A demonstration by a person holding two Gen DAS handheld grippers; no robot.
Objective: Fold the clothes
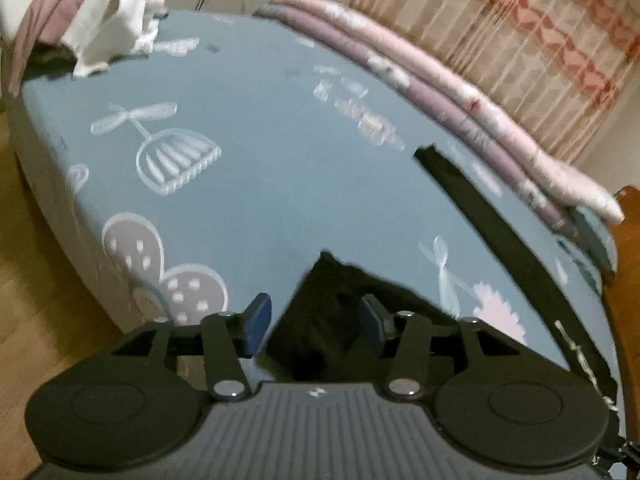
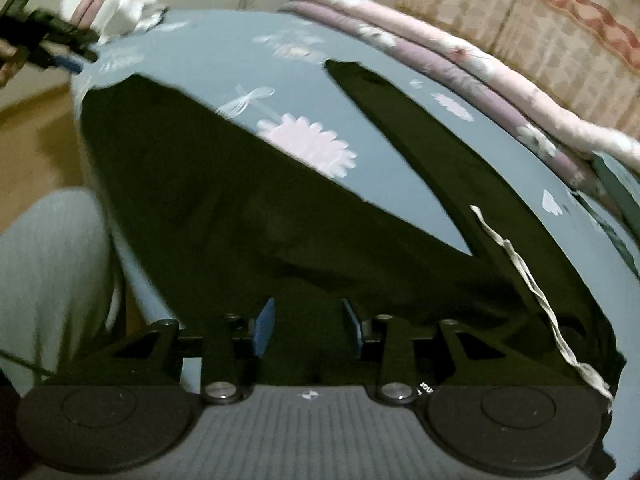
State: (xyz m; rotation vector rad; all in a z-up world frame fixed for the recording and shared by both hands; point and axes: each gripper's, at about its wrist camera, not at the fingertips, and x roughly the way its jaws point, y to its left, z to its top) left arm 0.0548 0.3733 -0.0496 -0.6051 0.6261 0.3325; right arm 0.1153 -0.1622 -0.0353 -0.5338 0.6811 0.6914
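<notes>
Hovering over the blue patterned bed, my left gripper and right gripper stand half-open, nothing pinched. The black long-legged trousers lie flat, legs running diagonally toward the rolled pink quilt. Regrasping may snag the white drawstring, skewing the fold.

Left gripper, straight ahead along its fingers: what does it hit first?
Most likely the black garment, whose corner lies between the open left gripper fingers, on the blue bedsheet. Depth is unclear.
</notes>
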